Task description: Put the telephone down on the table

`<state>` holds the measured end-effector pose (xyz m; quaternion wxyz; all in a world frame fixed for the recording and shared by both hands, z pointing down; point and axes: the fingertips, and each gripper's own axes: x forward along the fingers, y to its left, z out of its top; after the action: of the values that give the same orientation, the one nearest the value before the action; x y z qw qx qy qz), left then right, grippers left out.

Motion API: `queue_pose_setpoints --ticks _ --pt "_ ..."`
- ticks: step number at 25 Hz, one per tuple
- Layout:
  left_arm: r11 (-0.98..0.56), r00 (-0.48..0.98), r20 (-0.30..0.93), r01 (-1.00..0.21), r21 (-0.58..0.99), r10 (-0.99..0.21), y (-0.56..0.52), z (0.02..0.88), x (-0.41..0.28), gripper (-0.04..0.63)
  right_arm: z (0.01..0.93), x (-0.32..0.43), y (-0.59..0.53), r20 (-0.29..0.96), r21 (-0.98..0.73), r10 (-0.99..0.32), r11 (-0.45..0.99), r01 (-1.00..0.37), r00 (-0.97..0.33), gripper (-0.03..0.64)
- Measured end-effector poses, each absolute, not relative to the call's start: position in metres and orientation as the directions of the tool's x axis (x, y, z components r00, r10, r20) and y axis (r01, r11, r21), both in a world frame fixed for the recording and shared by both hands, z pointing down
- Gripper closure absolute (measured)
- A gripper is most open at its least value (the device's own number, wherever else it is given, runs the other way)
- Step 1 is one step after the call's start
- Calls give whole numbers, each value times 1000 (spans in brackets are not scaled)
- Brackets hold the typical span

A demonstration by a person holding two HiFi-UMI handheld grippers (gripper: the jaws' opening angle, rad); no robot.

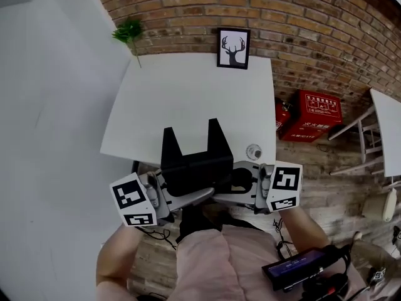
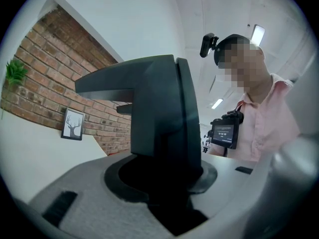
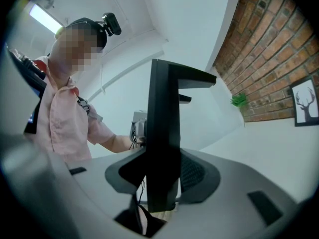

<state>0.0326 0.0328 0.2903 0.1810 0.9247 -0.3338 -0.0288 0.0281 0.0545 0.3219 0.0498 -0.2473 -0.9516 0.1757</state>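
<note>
Count: 1 matte black plastic telephone point(image 1: 194, 158); 2 grey hand-held grippers w/ marker cubes, i.e. left gripper point(image 1: 182, 199) & right gripper point(image 1: 235, 187); 1 white square table point(image 1: 188, 99); 1 black-framed deer print point(image 1: 233, 48); 1 green plant sprig point(image 1: 128, 31); 1 red box point(image 1: 317, 110); 1 small round grey object point(image 1: 254, 151).

Telephone look: blocky dark body, 2 pointed horns up top w/ a notch btwn them. Seen edge-on in the gripper views it's a tall thin slab w/ a flat ledge jutting from the top.

Position: telephone sits btwn the 2 grippers. Left gripper's jaws are part-closed & clamped on its left side; right gripper's jaws likewise on its right side, pads pressed to the body. Horns reach out past both grippers, over the table's near edge; can't tell if it touches the top.

Round object: just ahead of right gripper, on the table. Print & sprig: well beyond both grippers, at the table's far edge. Red box: off to the right of right gripper, on the floor.
</note>
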Motion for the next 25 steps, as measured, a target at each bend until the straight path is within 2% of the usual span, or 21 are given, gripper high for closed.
queue_pose_setpoints --ticks 16,25 --pt "-744 866 62 -460 485 -495 -39 327 -99 434 356 -105 -14 44 -478 356 828 293 -933 446" --pt "-793 913 68 -385 472 -403 -76 311 -162 434 341 -171 -53 38 -467 253 859 207 -967 446"
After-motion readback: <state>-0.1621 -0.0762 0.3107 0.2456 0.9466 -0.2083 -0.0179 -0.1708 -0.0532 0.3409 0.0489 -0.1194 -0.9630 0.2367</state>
